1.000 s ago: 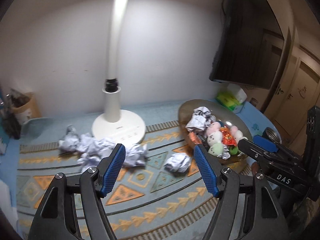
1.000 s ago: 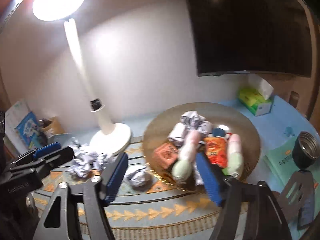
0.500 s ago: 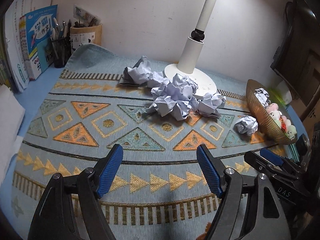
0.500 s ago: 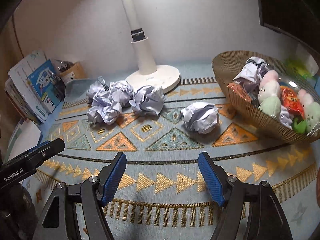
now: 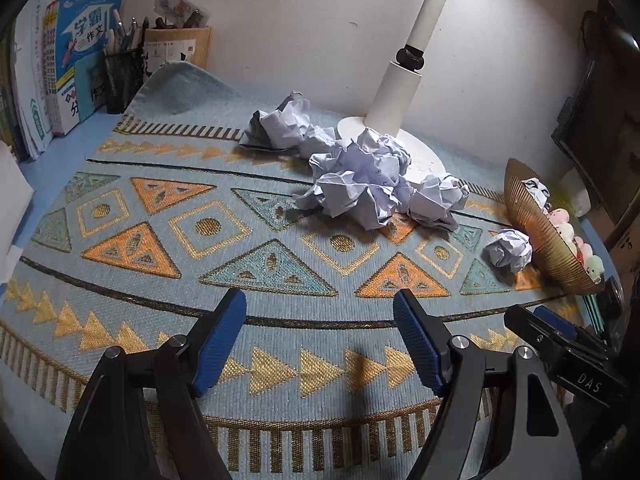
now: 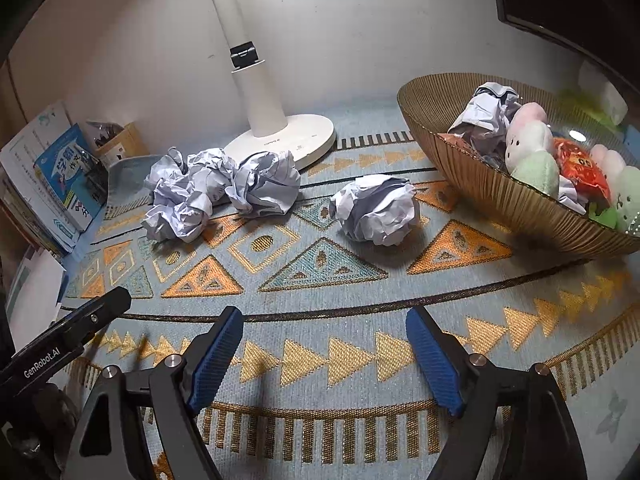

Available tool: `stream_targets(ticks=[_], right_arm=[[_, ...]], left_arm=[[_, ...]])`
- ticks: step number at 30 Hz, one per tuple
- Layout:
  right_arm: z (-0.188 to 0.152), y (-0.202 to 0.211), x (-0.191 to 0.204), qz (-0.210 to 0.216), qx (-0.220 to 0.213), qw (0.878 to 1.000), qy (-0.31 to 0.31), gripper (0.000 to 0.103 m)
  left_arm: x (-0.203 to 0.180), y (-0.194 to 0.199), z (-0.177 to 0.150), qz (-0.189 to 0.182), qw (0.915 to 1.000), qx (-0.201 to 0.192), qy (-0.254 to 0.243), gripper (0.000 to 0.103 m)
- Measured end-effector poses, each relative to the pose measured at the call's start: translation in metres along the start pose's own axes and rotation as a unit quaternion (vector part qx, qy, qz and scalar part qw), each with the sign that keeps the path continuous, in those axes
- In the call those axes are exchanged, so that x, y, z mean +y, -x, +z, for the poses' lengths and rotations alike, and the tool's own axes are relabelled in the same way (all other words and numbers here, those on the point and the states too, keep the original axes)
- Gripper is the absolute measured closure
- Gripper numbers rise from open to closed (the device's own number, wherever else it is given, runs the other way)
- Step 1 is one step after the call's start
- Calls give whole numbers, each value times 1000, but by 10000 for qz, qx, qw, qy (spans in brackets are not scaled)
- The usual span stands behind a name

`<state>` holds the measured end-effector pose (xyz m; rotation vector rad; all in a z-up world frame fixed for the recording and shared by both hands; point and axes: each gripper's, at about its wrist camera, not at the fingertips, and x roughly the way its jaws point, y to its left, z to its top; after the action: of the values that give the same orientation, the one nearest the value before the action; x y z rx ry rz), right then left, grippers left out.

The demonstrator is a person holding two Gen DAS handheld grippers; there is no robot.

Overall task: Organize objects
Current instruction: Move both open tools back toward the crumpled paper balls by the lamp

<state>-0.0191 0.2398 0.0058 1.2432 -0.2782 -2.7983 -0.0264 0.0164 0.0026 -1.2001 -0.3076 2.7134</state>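
Observation:
Several crumpled white paper balls [image 5: 360, 184] lie heaped on the patterned mat in front of the lamp base. One paper ball [image 6: 376, 210] sits alone beside the ribbed golden bowl [image 6: 480, 184], which holds another paper wad, plush toys and snack packets. My left gripper [image 5: 320, 312] hovers open over bare mat, well short of the heap, nothing between its blue pads. My right gripper [image 6: 324, 324] hangs over the mat in front of the lone ball; its jaws are opening and hold nothing. Each gripper shows at the edge of the other's view.
A white desk lamp [image 6: 280, 136] stands at the back by the wall. Books [image 5: 80, 60] and a mesh pen holder [image 5: 120, 76] line the left side, with a cardboard box behind. A dark monitor [image 6: 560, 0] and a tissue box sit at the right rear.
Both grippers have dropped toward the mat and tilted downward, so the views now look across the mat instead of at the wall. The right gripper's jaws stand wider than before.

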Motion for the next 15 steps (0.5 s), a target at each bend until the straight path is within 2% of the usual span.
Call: stream_targets(ticks=[7,10,15], right_arm=[[0,-1,-3,36,45,9999,-118,16],[4,2,1,-13,-26,10000,-43,16],[40,12,20,231,-160,9994,178,16]], left_arm=[[5,0,0,-80,9999,26,129,28],[0,-1,3,-63,9999,103,1,28],[-13,-5,38,-399,9982,196,-396,27]])
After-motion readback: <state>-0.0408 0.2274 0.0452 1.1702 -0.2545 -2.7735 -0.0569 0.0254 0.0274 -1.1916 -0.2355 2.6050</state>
